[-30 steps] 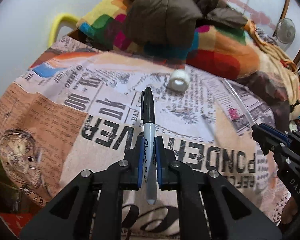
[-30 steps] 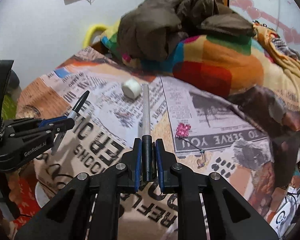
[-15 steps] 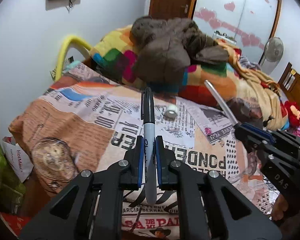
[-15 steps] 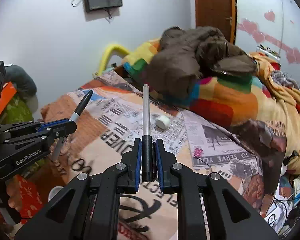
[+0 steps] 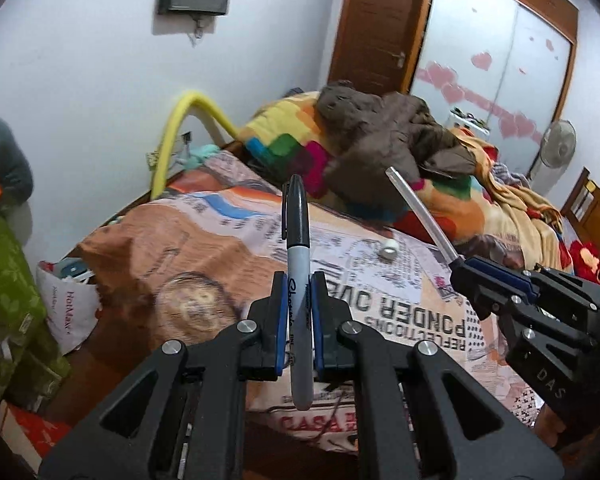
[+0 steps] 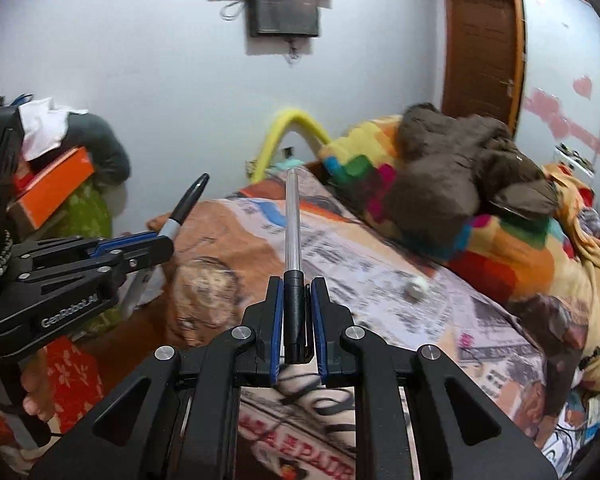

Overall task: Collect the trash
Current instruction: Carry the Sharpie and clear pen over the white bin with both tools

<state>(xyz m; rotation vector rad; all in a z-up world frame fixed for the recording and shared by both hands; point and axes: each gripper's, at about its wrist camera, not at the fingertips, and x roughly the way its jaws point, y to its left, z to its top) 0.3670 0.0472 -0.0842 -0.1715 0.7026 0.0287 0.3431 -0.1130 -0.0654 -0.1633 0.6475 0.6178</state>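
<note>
The left gripper (image 5: 296, 320) has its jaws clamped on a black-capped marker (image 5: 298, 268), which stands up between the blue pads with its cap pointing away from the camera and its grey barrel running down past them. The right gripper (image 6: 296, 316) has its jaws clamped on the black end of a pen with a clear barrel (image 6: 292, 224), which also points away from the camera. Both tools are held in the air above the near end of the bed (image 5: 204, 252), whose cover is printed like old newspaper.

Taking the bed as the landmark: a small white roll (image 5: 389, 249) (it looks like tape, though it is too small to be sure) lies on the printed cover near the middle, apart from both grippers. At the head of the bed a brown jacket (image 5: 384, 136) lies heaped on a multicoloured blanket (image 5: 284, 148). A yellow curved tube (image 5: 176, 128) stands at the bed's far left corner against the wall. On the floor to the left of the bed sits a white plastic bag (image 5: 70, 312).
</note>
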